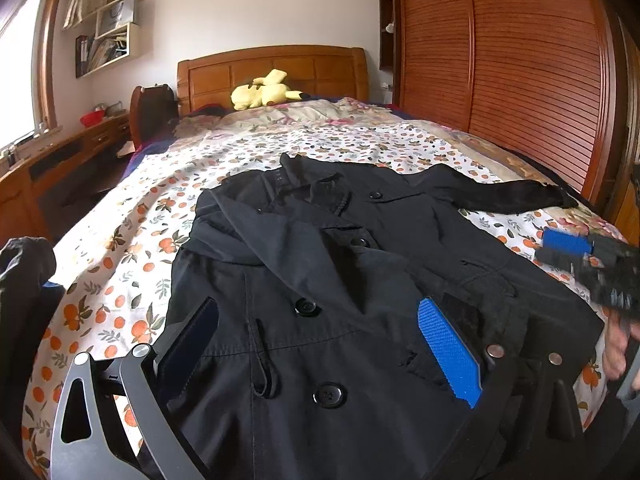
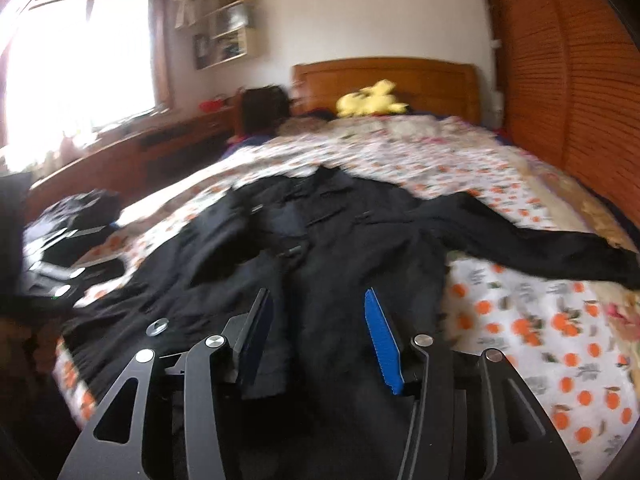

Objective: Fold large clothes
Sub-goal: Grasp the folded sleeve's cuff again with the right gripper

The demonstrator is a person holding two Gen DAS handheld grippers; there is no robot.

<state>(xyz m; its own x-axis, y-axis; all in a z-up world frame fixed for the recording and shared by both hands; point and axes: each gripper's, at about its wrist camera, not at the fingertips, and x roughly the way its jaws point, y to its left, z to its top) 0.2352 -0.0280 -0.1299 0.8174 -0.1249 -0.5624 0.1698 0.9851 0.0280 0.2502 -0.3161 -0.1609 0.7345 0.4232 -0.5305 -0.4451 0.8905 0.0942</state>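
left gripper point(image 1: 320, 344): fingers spread wide, nothing pinched; dark metal linkage arms with round silver rivets, ribbed blue pad point(image 1: 450, 354) on one finger, the other pad in shadow. Black coat cloth lies between and under the fingers.
right gripper point(image 2: 320, 344): fingers also parted, holding nothing; same black angular arms, blue serrated pad point(image 2: 382, 344). Picture is motion-blurred. Coat hem sits right below and between the fingers.
coat point(image 1: 328, 264): black, smooth woven fabric, front side up, large round black buttons, notched collar, belt loop near the hem. Lies flat on the bed, hem nearest both grippers, collar pointing toward the headboard. One sleeve point(image 1: 508, 196) stretches straight out from the coat toward the wardrobe side; the other is folded in across the chest.
sheet point(image 1: 132, 240): white cotton with orange-fruit print, wrinkled, under the coat on all sides.
plush toy point(image 1: 264, 92): yellow, soft, well beyond the coat's collar, against the headboard.
headboard point(image 1: 272, 68): panelled glossy brown wood, farthest from the coat.
wardrobe point(image 1: 520, 52): slatted red-brown wood doors, on the coat's outstretched-sleeve side.
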